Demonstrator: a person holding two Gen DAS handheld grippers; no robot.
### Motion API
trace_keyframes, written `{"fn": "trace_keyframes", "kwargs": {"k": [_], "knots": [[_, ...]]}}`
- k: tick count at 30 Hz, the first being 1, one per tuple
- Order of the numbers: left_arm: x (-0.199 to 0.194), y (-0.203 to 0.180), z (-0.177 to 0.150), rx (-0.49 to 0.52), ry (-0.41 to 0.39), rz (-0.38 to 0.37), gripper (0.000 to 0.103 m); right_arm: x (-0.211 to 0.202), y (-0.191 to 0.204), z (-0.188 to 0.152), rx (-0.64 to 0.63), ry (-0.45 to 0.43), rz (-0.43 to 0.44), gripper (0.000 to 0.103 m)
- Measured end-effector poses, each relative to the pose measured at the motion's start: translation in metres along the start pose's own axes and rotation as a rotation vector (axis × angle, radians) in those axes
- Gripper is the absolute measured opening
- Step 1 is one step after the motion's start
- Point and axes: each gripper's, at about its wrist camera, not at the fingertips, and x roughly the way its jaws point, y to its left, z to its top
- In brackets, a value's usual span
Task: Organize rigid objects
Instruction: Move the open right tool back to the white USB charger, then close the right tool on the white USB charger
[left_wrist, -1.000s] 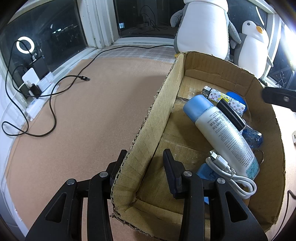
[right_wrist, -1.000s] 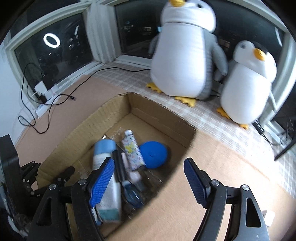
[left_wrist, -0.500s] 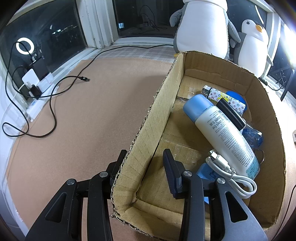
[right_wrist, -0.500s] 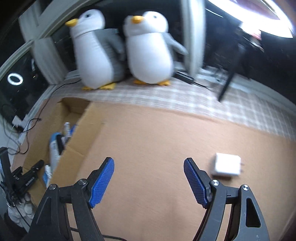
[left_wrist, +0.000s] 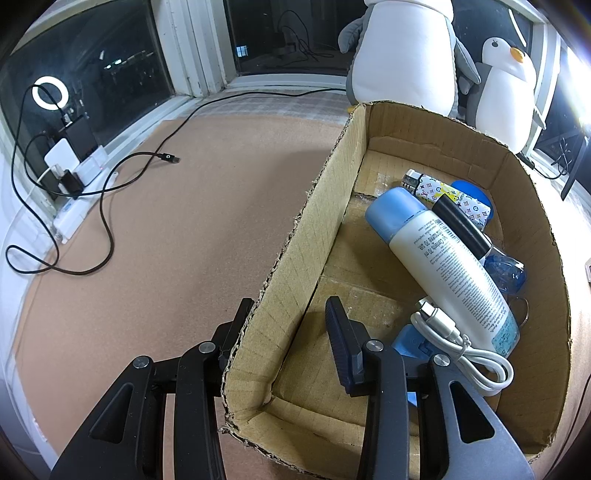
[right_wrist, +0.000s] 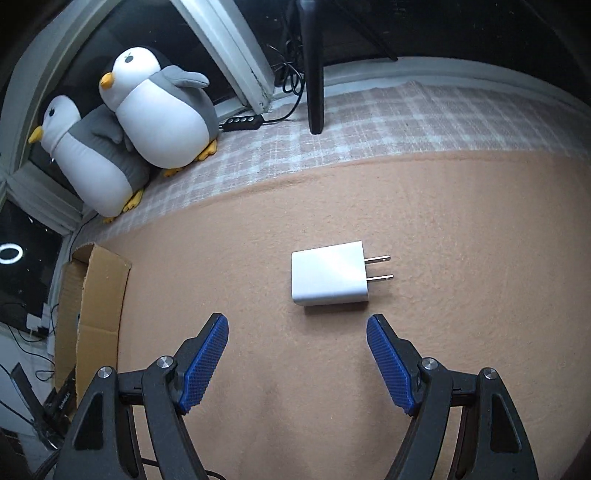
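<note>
Left wrist view: your left gripper (left_wrist: 286, 325) straddles the near-left wall of the cardboard box (left_wrist: 317, 206), one finger outside, one inside. There's a visible gap betw. the inner pad and the wall, so I can't tell if it's clamped or just set around it. Inside the box: a white lotion bottle w/ blue cap (left_wrist: 439, 258), a patterned lighter (left_wrist: 443, 192), a black tube (left_wrist: 460, 221), a coiled white USB cable (left_wrist: 465, 347) and some blue bits under them. The charger isn't in this view.

Right wrist view: your right gripper (right_wrist: 297, 358) is spread wide, holding nothing, pads just short of the white wall charger (right_wrist: 328, 273). It lies flat on the tan carpet (right_wrist: 461, 229), prongs to the right, well apart from the box at far left. Only this view shows it; box contents are hidden here.

Handling, my guess: light, stiff plastic, smooth and a bit slippery. Take it across the flat body sides, not the prongs, which may bend or twist it out of the pads.
</note>
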Motion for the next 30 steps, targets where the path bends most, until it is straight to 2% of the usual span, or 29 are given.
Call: {"fn": "trace_keyframes", "kwargs": {"k": [9, 14, 17, 25, 28, 30], "knots": [[0.0, 0.001, 0.001, 0.001, -0.001, 0.0, 0.038, 0.018, -0.009, 0.013, 0.076, 0.038, 0.055, 0.073], [0.0, 0.001, 0.001, 0.002, -0.002, 0.001, 0.038, 0.025, -0.012, 0.022, 0.096, 0.043, 0.055, 0.073], [0.0, 0.001, 0.001, 0.002, -0.001, 0.001, 0.038, 0.03, -0.009, 0.03, 0.08, 0.044, 0.027, 0.073], [0.0, 0.0, 0.001, 0.002, -0.002, 0.002, 0.038, 0.043, 0.011, 0.042, -0.036, 0.035, -0.089, 0.059], [0.0, 0.001, 0.001, 0.002, -0.001, 0.001, 0.038, 0.049, 0.023, 0.042, -0.111, 0.032, -0.147, 0.051], [0.0, 0.001, 0.001, 0.002, -0.002, 0.001, 0.038, 0.053, 0.032, 0.041, -0.167, 0.025, -0.199, 0.041]]}}
